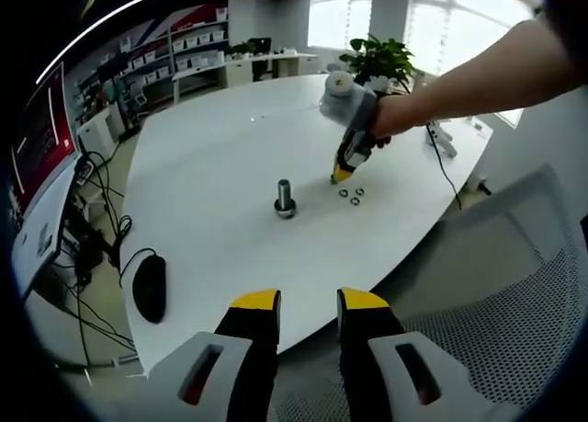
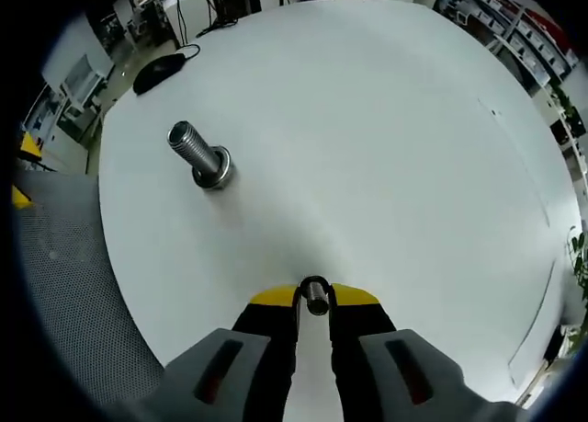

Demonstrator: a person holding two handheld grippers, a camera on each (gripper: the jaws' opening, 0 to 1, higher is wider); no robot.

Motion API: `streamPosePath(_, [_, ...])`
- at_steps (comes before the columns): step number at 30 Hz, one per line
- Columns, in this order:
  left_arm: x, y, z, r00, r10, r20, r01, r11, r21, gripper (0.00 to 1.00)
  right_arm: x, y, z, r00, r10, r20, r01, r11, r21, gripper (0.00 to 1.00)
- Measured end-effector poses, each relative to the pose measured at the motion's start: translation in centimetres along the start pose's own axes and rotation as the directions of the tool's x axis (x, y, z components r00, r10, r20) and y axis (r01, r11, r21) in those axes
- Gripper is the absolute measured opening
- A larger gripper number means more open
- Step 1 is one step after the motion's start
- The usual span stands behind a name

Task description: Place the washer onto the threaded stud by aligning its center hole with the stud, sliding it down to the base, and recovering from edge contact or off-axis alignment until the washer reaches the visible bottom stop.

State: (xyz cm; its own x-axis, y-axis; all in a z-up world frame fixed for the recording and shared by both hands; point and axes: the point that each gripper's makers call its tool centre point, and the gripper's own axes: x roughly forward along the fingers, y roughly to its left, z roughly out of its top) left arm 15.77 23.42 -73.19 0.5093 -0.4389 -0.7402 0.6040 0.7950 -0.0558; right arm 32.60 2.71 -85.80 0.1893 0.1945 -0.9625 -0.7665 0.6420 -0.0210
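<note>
Right gripper (image 2: 314,301) pinching washer (image 2: 315,293), low over table (image 2: 386,146); left gripper (image 1: 308,302) spread.

We're in an office-style lab: a big white oval bench (image 1: 211,155), grey mesh office chair (image 1: 514,321), white shelving stacked with storage bins (image 1: 188,59), a potted green plant (image 1: 381,59) by bright windows.

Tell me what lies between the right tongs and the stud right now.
Nothing: in the right gripper view, bare white table runs from the right tongs, shut on a washer, to the threaded stud.
</note>
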Motion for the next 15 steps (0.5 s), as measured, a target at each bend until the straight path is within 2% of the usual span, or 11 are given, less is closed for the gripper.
streamPosePath(15, [0.00,0.00,-0.06,1.000,0.000,-0.004,0.000,1.000,0.003,0.22,0.10,0.11,-0.59,1.000,-0.003,0.000,0.003,1.000,0.016,0.16])
